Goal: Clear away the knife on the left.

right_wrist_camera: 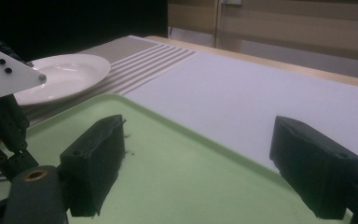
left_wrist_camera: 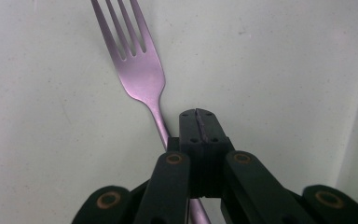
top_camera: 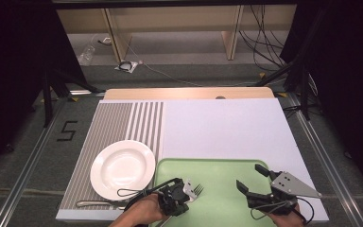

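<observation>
A metal fork (left_wrist_camera: pixel 140 70) lies on the pale green tray (top_camera: pixel 222 172), tines pointing away from me (top_camera: pixel 198 189). My left gripper (left_wrist_camera: pixel 198 114) is shut, its jaws pressed together with nothing showing between the tips. The fork's handle runs under them on the left side, and I cannot tell whether they touch it. In the high view this left gripper (top_camera: pixel 188 190) sits at the tray's near left. My right gripper (top_camera: pixel 250 176) hovers open over the tray's near right. Its two pads stand wide apart with nothing between them (right_wrist_camera: pixel 205 163).
A white plate (top_camera: pixel 123 169) rests on the striped grey mat (top_camera: pixel 118 120), left of the tray. Another utensil handle (top_camera: pixel 94 203) lies on the mat in front of the plate. A white sheet (top_camera: pixel 222 127) covers the table beyond the tray. The table's near edge is close behind both hands.
</observation>
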Tool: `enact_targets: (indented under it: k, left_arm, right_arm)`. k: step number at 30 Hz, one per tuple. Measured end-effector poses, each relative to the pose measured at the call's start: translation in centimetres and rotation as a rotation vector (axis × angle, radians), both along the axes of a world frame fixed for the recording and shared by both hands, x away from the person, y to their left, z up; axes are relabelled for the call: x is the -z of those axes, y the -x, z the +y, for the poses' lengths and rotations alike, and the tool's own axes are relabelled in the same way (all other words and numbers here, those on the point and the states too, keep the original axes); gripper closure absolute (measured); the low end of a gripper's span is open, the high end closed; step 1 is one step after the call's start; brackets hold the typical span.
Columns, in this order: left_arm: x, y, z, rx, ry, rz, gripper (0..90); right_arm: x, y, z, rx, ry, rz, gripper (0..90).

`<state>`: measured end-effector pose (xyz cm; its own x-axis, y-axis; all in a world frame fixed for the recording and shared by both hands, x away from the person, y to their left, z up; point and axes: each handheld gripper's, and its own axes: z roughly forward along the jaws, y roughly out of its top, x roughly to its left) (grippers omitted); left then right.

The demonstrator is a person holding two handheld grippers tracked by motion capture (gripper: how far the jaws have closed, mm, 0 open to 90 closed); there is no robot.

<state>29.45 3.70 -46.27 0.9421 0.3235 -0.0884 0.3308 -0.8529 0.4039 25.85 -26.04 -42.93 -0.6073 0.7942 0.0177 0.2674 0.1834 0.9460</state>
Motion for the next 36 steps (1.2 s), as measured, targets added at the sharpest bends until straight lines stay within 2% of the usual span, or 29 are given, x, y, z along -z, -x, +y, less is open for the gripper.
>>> enact_targets:
  k: [22, 25, 29, 36]
  left_arm:
    - [-0.2, -1.0, 1.2, -0.051, -0.039, -0.016, 89.5]
    - [-0.2, -1.2, 1.6, -0.064, -0.038, -0.003, 89.5]
    - [-0.2, -1.4, 2.0, -0.079, -0.055, -0.016, 89.5]
    - [-0.2, -2.0, 2.9, -0.103, -0.06, -0.003, 89.4]
  right_arm:
    - [0.1, 0.0, 0.1, -0.001, 0.009, -0.002, 18.9]
    - [0.0, 0.0, 0.0, -0.002, 0.007, 0.0, 18.8]
    - [0.0, 0.0, -0.1, 0.001, 0.005, -0.002, 18.9]
    - [0.0, 0.0, 0.0, -0.001, 0.006, -0.001, 18.9]
